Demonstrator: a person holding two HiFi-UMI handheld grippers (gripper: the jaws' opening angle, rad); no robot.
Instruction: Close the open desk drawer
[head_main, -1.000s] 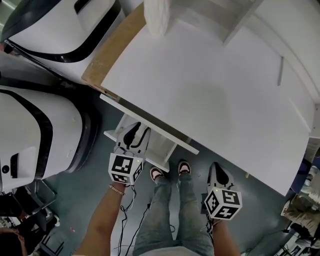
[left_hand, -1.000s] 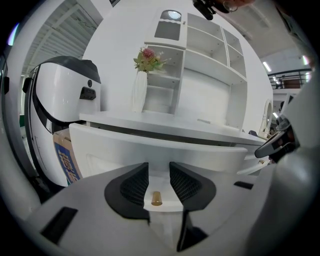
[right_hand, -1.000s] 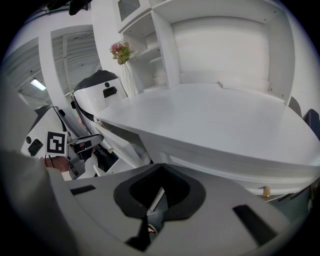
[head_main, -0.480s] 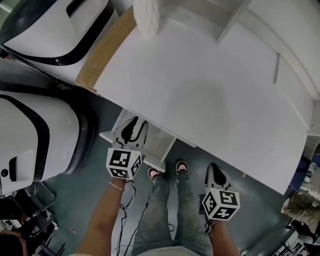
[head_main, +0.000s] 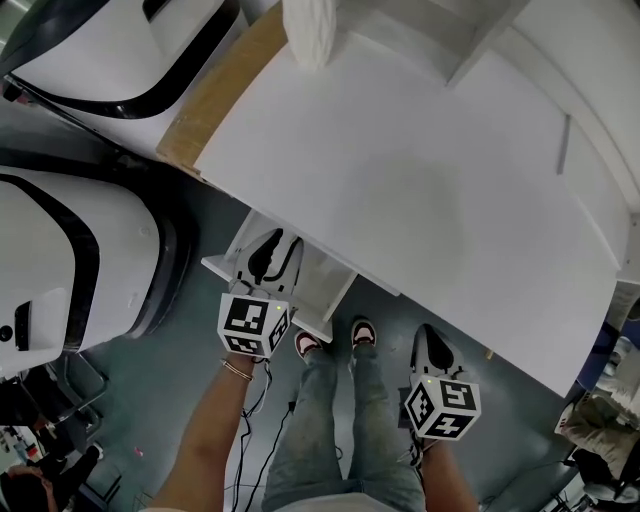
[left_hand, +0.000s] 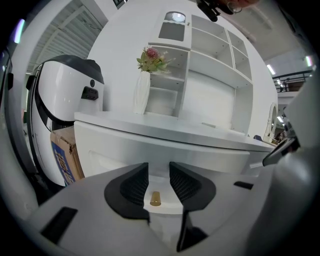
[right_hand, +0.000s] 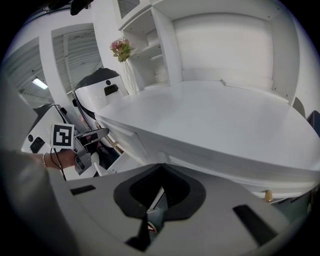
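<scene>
The white desk (head_main: 420, 180) has one drawer (head_main: 322, 288) pulled out under its left front edge. My left gripper (head_main: 270, 252) is at that drawer's front. In the left gripper view its jaws (left_hand: 157, 171) stand open on either side of the small brass knob (left_hand: 155, 198), and the pads do not touch it. The white drawer front (left_hand: 160, 207) fills the space behind the knob. My right gripper (head_main: 437, 346) hangs further right below the desk edge, with its jaws (right_hand: 160, 171) shut on nothing. In the right gripper view the left gripper (right_hand: 95, 134) is by the open drawer (right_hand: 119, 162).
Large white and black machines (head_main: 60, 270) stand left of the desk, with a cardboard box (left_hand: 62, 157) between them and the desk. A white vase (left_hand: 142, 92) with flowers and a shelf unit (left_hand: 210, 75) are on the desk. The person's shoes (head_main: 340, 338) are beside the drawer.
Only the head view has swayed a little. Both grippers and the drawer stand as they did.
</scene>
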